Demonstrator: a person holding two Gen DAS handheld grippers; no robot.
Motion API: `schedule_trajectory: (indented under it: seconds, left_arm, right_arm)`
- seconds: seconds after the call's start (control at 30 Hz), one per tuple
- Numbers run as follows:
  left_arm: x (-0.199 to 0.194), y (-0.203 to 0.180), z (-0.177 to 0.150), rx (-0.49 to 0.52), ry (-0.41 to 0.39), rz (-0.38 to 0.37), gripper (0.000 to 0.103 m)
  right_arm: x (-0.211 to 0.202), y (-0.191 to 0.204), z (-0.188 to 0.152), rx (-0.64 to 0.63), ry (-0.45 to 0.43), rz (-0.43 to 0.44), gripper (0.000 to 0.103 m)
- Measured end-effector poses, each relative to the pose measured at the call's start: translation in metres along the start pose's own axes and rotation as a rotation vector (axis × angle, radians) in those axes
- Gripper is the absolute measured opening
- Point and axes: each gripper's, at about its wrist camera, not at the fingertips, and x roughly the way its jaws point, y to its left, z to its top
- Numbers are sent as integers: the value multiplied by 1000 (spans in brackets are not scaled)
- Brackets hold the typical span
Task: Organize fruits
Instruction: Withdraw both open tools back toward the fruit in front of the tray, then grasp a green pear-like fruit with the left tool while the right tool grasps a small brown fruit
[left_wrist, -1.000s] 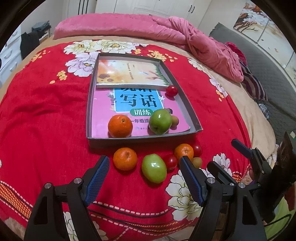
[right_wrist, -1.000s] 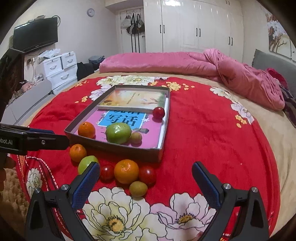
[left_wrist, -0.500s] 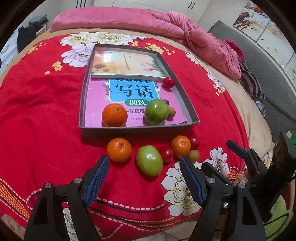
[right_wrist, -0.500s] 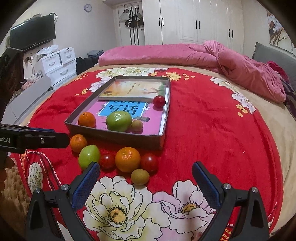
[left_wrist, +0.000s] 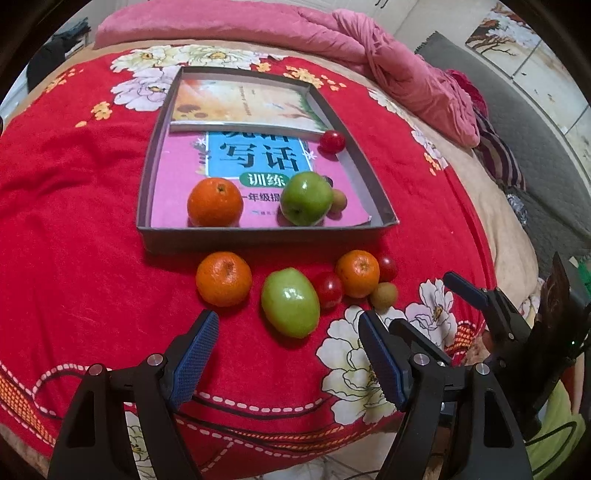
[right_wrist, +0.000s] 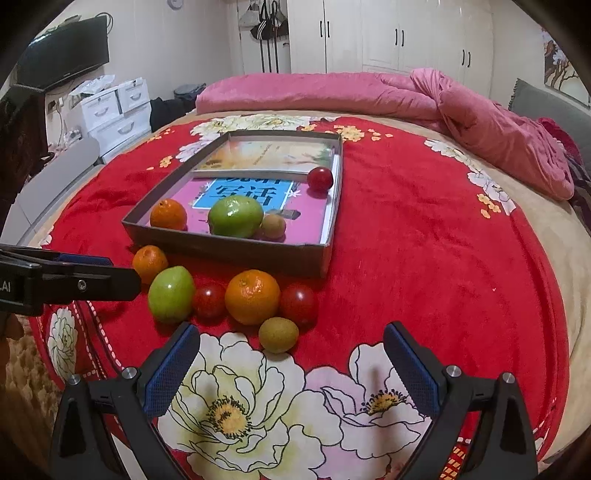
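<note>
A shallow grey box (left_wrist: 258, 236) sits on a red flowered blanket (left_wrist: 74, 221) spread over the bed, with 2 books lying flat inside it, a pink one (left_wrist: 177, 184) nearer and a yellow one (left_wrist: 240, 103) behind. In the box there are 4 fruits: an orange (left_wrist: 215, 202) at the front left, a green apple (left_wrist: 306, 198) beside it with a small brownish fruit (left_wrist: 338, 200) touching its right side, and a cherry tomato (left_wrist: 332, 141) further back against the right wall. Just outside the front wall of the box, 6 more fruits lie on the blanket: a second orange (left_wrist: 224, 279) on the left, a second green apple (left_wrist: 290, 302), then a tight cluster of a tomato (left_wrist: 328, 289), a third orange (left_wrist: 357, 273), another tomato (left_wrist: 387, 268) and a second brownish fruit (left_wrist: 384, 295). The left gripper (left_wrist: 286, 354) hangs over the blanket just in front of that green apple, fingers spread wide with nothing between them. The right gripper (right_wrist: 291, 369) hovers over the big white flowers, near the brownish fruit, its fingers also wide apart and empty. A pink quilt (right_wrist: 332, 92) is bunched at the far end of the bed
</note>
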Motion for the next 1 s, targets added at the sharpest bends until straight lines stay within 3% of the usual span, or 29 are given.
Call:
schedule_trajectory:
  seconds: [0.17,0.33,0.63,0.73,0.83,1.0]
  left_arm:
    - [7,1,-2,-5,16,-5,79]
    - [14,3,-4,-12,32,-15,79]
    - [25,4,-5,-20,40,-10,78]
    - [28,4,-5,-27,40,-14,75]
    - [32,6,-4,-35,44,-25,63]
    - [39,8,-1,-53,53,-49,62]
  right_arm:
    - [6,-2,-2,9,22,8,96]
    - [17,-8,-4,34,74,28,72]
    - [26,-3,-8,23,109,94,44]
    - [27,3,-8,-7,105,106,39]
    - [29,6,-7,-21,98,108,34]
    - [32,3,-5,3,98,125,29]
